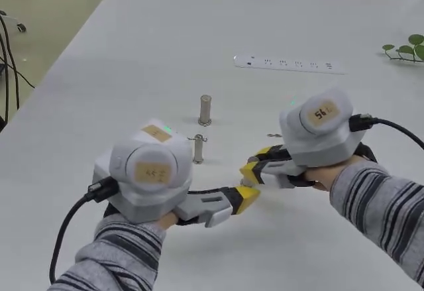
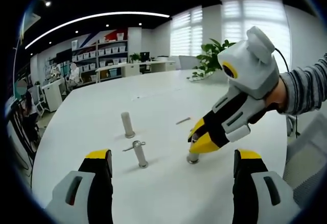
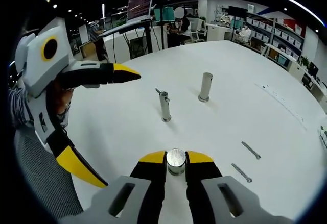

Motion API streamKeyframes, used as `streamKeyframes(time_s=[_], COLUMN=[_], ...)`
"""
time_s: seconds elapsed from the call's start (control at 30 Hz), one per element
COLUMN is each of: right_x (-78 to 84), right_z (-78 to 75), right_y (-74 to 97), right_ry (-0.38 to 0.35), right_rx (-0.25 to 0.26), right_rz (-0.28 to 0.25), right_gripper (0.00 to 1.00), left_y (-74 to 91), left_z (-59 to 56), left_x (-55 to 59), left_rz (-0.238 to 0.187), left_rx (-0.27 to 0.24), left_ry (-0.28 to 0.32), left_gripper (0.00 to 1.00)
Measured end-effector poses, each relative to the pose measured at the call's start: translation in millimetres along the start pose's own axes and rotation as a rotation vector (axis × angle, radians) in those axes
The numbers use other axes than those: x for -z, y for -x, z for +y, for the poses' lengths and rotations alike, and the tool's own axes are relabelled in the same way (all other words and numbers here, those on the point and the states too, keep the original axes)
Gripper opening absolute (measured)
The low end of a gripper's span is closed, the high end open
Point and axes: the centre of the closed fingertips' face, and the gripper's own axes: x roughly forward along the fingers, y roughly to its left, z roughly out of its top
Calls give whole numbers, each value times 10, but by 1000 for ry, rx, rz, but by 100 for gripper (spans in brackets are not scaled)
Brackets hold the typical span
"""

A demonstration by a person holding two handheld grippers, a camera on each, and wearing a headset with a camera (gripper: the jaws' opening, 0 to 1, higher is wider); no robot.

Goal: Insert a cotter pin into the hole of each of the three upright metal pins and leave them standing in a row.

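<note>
Clamping pin (image 3: 176, 160) w/ right gripper (image 1: 251, 172); left gripper (image 2: 172, 155) splayed.

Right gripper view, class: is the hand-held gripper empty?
No, the right hand-held gripper is closed around a short upright silver metal pin standing on the white table.

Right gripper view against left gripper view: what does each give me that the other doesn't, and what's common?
Right gripper view: the top face of the near metal pin between the right gripper's shut jaws, plus two loose cotter pins on the table. Left gripper view: that pin's base standing on the table, the left gripper's wide-open jaws, and one loose pin. Both: the middle pin with a cotter pin through it, and the bare far pin.
</note>
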Motion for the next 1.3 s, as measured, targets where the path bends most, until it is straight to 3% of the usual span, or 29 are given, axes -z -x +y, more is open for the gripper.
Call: streamKeyframes(time_s=[0.07, 0.17, 0.4, 0.6, 0.7, 0.8, 0.93, 1.3], right_x=[3, -13, 26, 60, 99, 195, 287, 436], right_z=[-8, -6, -5, -140, -157, -246, -362, -759], right_y=[-3, 15, 182, 362, 405, 419, 428, 359], right_ry=[-77, -126, -132, -106, -98, -100, -81, -2], right_rx=[9, -8, -33, -33, -79, -93, -98, -88], right_rz=[-22, -55, -66, -59, -45, -7, 37, 141], right_gripper=[10, 13, 24, 29, 29, 31, 31, 30], left_y=[5, 11, 40, 58, 64, 66, 62, 27], left_z=[-10, -26, -50, -24, -38, -51, -58, -39], left_x=[1, 0, 7, -19, -15, -6, -23, 35], left_rz=[1, 1, 0, -15, -14, -11, -27, -6], left_rx=[1, 2, -1, -15, -13, -11, -8, -2], left_ry=[-3, -8, 13, 29, 34, 29, 12, 22], left_gripper=[98, 98, 98, 99, 99, 99, 98, 97])
